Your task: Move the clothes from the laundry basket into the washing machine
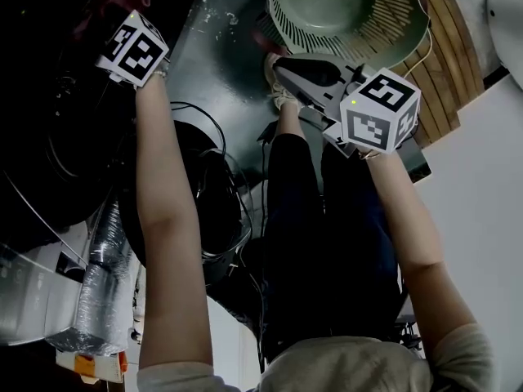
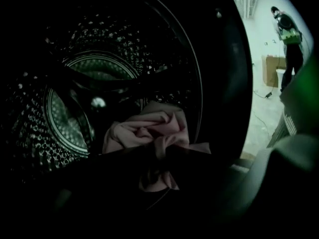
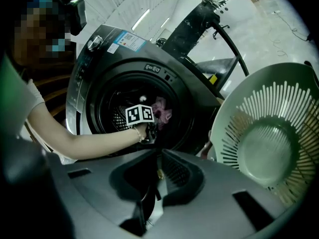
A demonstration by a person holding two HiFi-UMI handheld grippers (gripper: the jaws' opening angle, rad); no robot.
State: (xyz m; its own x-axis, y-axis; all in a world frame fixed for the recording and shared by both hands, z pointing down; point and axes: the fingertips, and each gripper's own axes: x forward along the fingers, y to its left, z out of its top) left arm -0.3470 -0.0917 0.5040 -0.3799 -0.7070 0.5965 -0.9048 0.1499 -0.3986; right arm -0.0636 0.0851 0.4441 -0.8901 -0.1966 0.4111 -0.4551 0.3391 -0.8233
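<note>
Garment [image 2: 149,128], pink and crumpled, inside dark washing-machine drum [image 2: 30,133]

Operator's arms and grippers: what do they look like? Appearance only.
The left gripper and the right gripper each carry a white cube with black square markers and a small green light. The right gripper's body is dark plastic with broad jaws. Short pale sleeves; thin bracelet on the left wrist.

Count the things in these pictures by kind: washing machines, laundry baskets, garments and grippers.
Washing machine: 1
Laundry basket: 1
Pink garment: 1
Grippers, left gripper and right gripper: 2
Total: 5
</note>
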